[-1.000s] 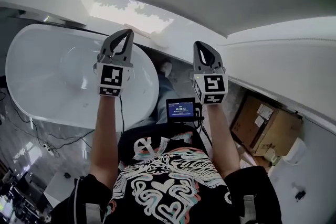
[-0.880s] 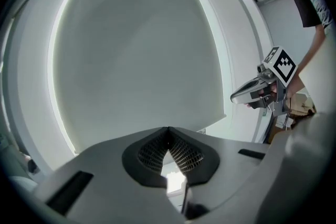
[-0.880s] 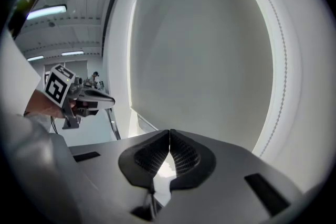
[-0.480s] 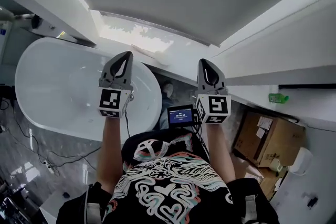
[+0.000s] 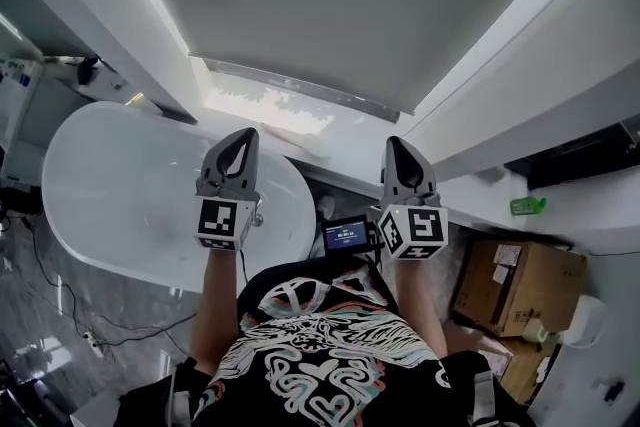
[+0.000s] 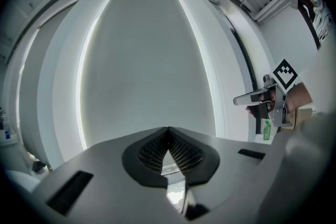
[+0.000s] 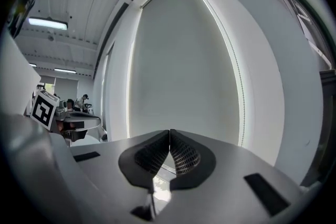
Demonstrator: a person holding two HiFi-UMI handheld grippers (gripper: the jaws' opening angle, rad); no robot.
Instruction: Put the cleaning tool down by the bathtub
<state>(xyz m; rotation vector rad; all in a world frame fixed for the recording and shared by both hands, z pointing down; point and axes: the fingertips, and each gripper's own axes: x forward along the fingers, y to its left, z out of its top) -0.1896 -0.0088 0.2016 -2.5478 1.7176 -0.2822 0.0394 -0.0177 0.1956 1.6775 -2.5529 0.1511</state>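
Shifted lower at left since a second ago: bathtub (image 5: 110,185), with more roller blind (image 5: 330,5) across the top. Held up side by side at centre, left gripper (image 5: 243,137) and right gripper (image 5: 395,147) both clenched on nothing, likely idle. No cleaning tool visible anywhere.

Left gripper (image 5: 241,139) and right gripper (image 5: 397,149) have matt grey plastic shells; their pads (image 6: 181,153) are dark, finely ribbed, perhaps rubber. Beside the left gripper, the bathtub (image 5: 120,185) is glossy, smooth white.
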